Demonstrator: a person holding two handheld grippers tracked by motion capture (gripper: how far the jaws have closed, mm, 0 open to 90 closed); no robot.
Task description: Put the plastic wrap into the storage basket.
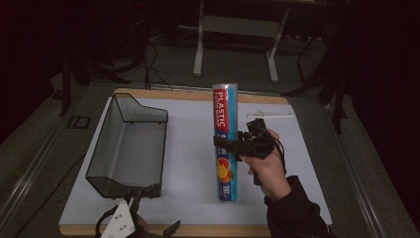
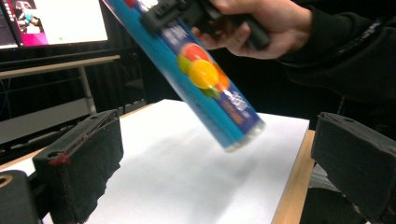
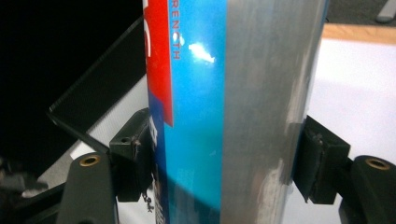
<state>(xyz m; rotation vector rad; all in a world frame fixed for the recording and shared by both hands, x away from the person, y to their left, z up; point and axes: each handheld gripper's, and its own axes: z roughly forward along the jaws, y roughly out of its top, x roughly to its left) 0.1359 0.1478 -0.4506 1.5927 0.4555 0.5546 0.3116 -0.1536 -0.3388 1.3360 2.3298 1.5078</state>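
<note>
A long blue plastic-wrap box with a red label and fruit picture is held upright above the white board. My right gripper is shut on its middle, and the pads press both sides of the box. In the left gripper view the box hangs tilted, its lower end off the board. My left gripper rests at the table's front left edge, jaws wide apart with nothing between them.
A black wire-mesh basket stands on the left half of the board. A small white strip lies at the back right. A metal stand is on the floor behind the table.
</note>
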